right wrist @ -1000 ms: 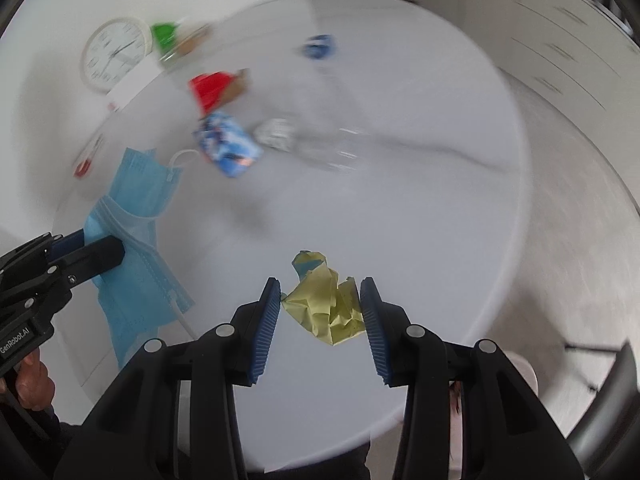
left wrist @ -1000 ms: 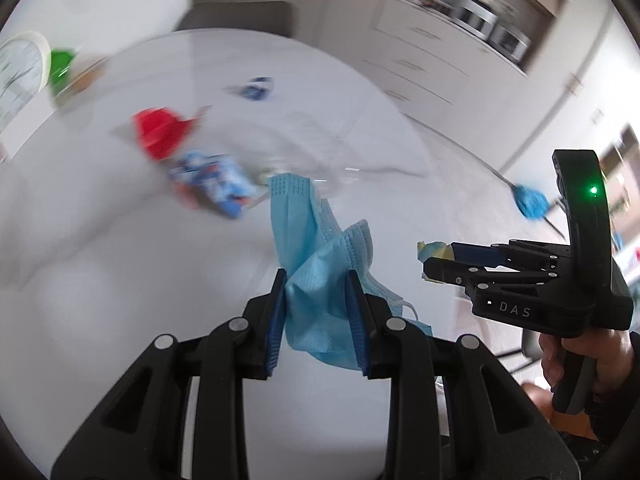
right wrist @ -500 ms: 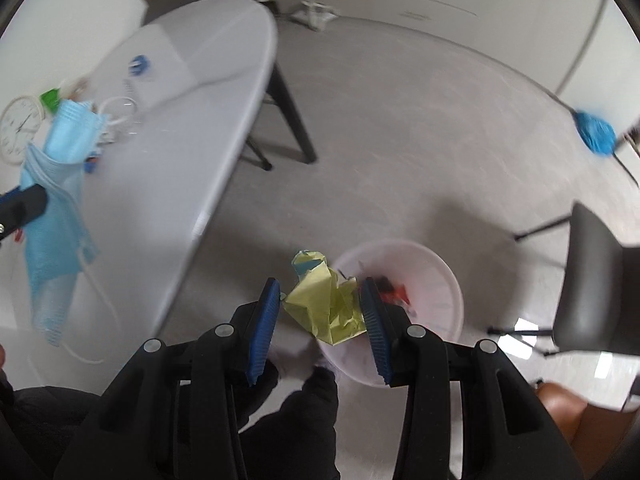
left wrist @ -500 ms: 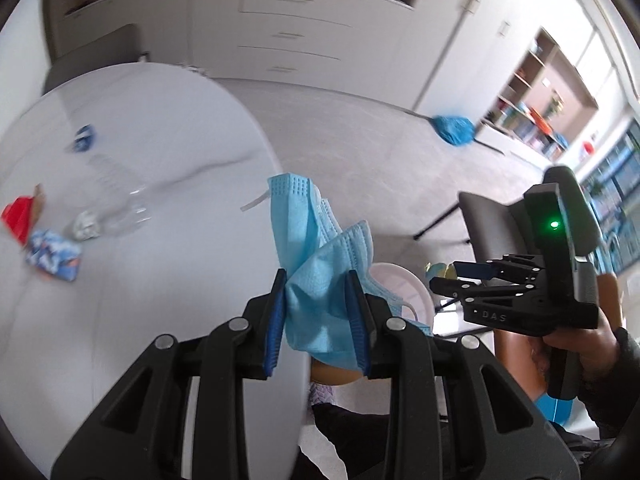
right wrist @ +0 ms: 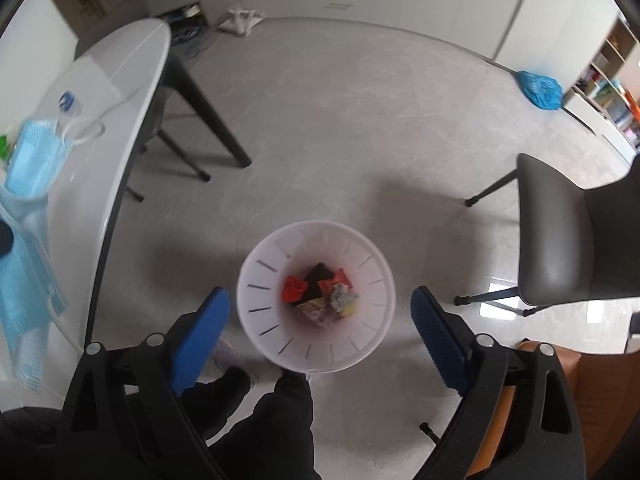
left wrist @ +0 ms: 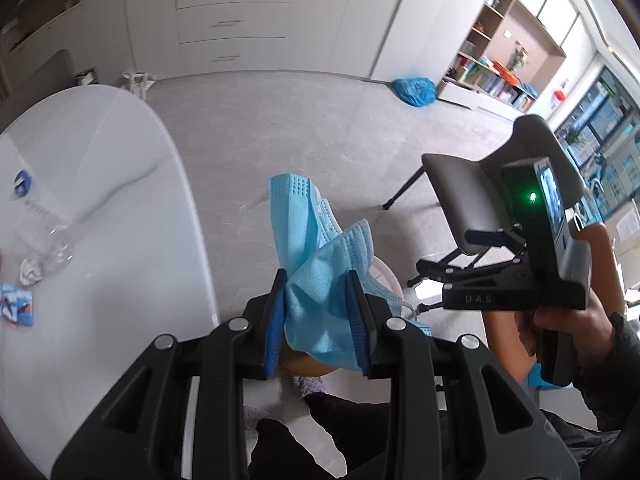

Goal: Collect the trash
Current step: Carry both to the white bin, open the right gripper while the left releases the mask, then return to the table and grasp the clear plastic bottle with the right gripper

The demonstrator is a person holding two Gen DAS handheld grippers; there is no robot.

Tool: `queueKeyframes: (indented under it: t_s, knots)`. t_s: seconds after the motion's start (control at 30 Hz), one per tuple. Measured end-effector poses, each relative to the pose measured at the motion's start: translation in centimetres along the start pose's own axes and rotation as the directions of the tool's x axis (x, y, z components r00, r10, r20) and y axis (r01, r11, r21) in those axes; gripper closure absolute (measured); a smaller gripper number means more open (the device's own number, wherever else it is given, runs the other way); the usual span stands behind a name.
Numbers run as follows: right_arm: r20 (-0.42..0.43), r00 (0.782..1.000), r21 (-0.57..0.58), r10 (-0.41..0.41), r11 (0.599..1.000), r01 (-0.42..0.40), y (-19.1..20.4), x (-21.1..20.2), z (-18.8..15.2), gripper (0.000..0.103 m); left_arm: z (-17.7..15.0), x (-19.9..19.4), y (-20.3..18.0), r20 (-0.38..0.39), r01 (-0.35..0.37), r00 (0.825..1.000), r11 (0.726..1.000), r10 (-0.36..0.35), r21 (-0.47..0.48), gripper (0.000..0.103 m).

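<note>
The bin (right wrist: pixel 316 256) stands on the floor (right wrist: pixel 340 128) just beside the table (right wrist: pixel 120 80) edge, wrappers (right wrist: pixel 320 296) lying in its bottom. A chair (right wrist: pixel 560 240) stands to its right. On the table lie a bottle (left wrist: pixel 44 236) and a packet (left wrist: pixel 16 304).

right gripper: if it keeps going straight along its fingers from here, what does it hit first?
Most likely the white bin. The right gripper, jaws opening with nothing between them, points down into its mouth, so it would meet the trash inside or the rim; depth is unclear.
</note>
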State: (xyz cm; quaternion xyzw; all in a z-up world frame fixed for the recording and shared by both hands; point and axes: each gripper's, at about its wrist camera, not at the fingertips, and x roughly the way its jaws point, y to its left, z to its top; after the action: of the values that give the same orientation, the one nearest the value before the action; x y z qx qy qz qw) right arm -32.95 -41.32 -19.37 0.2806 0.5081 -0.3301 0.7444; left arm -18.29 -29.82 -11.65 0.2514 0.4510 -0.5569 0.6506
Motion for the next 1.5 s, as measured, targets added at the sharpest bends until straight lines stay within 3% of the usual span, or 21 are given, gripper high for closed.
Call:
queueKeyframes:
  t_s: [0.23,0.27,0.33,0.4,0.5,0.7,1.2,1.37,1.5]
  knots:
    - [0.064,0.997,0.069,-0.048,0.997,0.044,-3.8,-1.8,0.5,0.008,1.4,2.3,-3.7,-0.038,0.054,0.998,0.996,-0.051,0.078,0.074]
    - [0.075,0.995,0.075,-0.059,0.996,0.054,-4.2,-2.1,0.5,0.007,1.5,2.6,-4.2,-0.042,0.058,0.998,0.995,-0.055,0.087,0.070]
    - [0.092,0.993,0.083,-0.079,0.994,0.071,-4.8,-2.6,0.4,0.007,1.8,3.1,-4.9,-0.053,0.078,0.996,0.991,-0.073,0.107,0.053]
    - [0.101,0.991,0.089,-0.088,0.993,0.079,-5.4,-2.8,0.3,0.007,2.0,3.2,-5.8,-0.045,0.075,0.997,0.989,-0.070,0.128,0.028]
    - [0.112,0.990,0.102,-0.092,0.992,0.080,-6.2,-2.9,0.0,0.007,2.3,2.6,-6.8,-0.017,0.071,0.997,0.984,-0.069,0.163,0.007]
    - [0.119,0.990,0.118,-0.074,0.991,0.060,-6.5,-2.8,0.2,0.007,2.5,2.1,-6.8,-0.004,0.050,0.999,0.985,-0.050,0.165,0.008]
    - [0.122,0.992,0.045,-0.024,0.999,0.018,-3.3,-3.3,1.3,0.007,1.7,0.2,-4.1,0.032,0.004,0.999,0.999,-0.005,0.041,0.008]
    - [0.122,0.992,-0.038,0.035,0.999,-0.030,0.3,-3.6,2.0,0.007,1.2,-1.6,-1.1,0.065,-0.057,0.996,0.997,0.060,-0.046,0.008]
    - [0.126,0.988,-0.153,0.084,0.986,-0.065,5.3,-3.1,3.3,0.003,0.0,-3.8,3.0,0.081,-0.135,0.985,0.976,0.150,-0.169,0.008]
